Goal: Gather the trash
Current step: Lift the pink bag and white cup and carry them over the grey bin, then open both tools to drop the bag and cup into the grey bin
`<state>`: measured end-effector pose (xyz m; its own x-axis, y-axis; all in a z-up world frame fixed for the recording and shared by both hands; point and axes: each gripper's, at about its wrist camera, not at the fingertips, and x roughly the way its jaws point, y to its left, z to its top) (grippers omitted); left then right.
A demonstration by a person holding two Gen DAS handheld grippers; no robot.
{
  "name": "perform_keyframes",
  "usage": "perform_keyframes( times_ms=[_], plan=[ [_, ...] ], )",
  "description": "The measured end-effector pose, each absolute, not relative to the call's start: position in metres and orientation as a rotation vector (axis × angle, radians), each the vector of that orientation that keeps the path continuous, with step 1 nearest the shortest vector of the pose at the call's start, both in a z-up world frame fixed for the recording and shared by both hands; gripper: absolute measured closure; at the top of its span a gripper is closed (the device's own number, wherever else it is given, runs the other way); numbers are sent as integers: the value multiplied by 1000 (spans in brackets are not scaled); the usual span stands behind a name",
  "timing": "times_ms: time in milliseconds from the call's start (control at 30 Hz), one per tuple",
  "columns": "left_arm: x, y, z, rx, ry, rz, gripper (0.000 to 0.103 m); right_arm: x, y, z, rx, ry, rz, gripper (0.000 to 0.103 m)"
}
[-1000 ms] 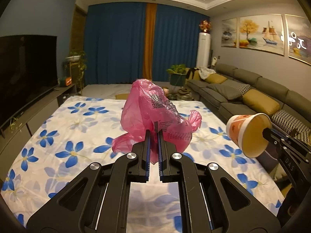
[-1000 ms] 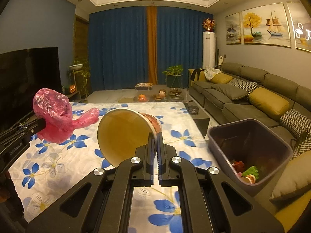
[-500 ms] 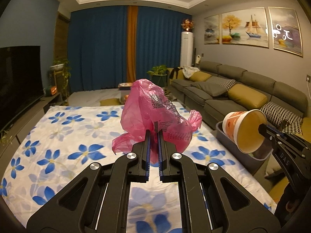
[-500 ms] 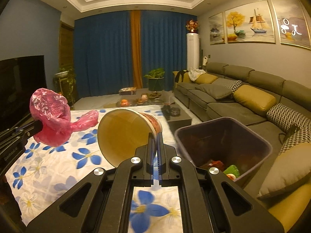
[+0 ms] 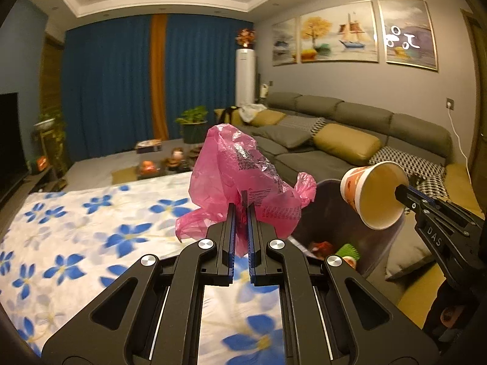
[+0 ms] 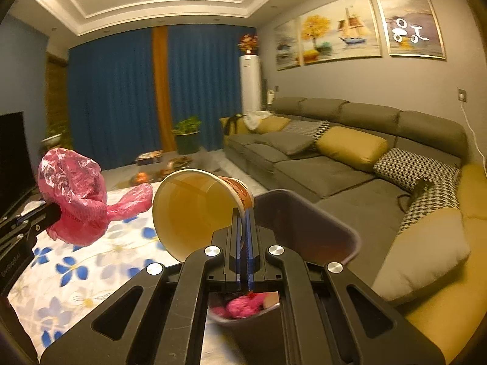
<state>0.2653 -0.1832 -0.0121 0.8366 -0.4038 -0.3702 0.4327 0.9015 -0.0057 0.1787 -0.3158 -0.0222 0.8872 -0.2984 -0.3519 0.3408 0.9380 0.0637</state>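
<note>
Above the dark bin (image 6: 307, 210), right gripper (image 6: 243, 213) pinching paper cup (image 6: 194, 213) rim, left gripper (image 5: 239, 210) pinching pink bag (image 5: 240, 179)

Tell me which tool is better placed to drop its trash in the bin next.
Probably the right tool: its paper cup hangs at the bin rim, while the left tool's pink bag is beside it, over the floral cloth.

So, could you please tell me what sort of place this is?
Most likely a home living room: a long grey sofa with cushions, a television opposite, and framed paintings on the wall.
</note>
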Motion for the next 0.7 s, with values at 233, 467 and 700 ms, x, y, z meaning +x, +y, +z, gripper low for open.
perform_keyframes(
  times_ms=[233, 467, 700],
  plan=[
    [282, -230, -22, 94, 384, -514, 97, 180, -355, -26, 156, 349, -394, 99],
    [300, -255, -35, 80, 407, -564, 97, 190, -372, -31, 156, 354, -410, 99],
    [311, -274, -45, 74, 427, -608, 97, 198, -388, -38, 171, 364, -420, 99]
  ],
)
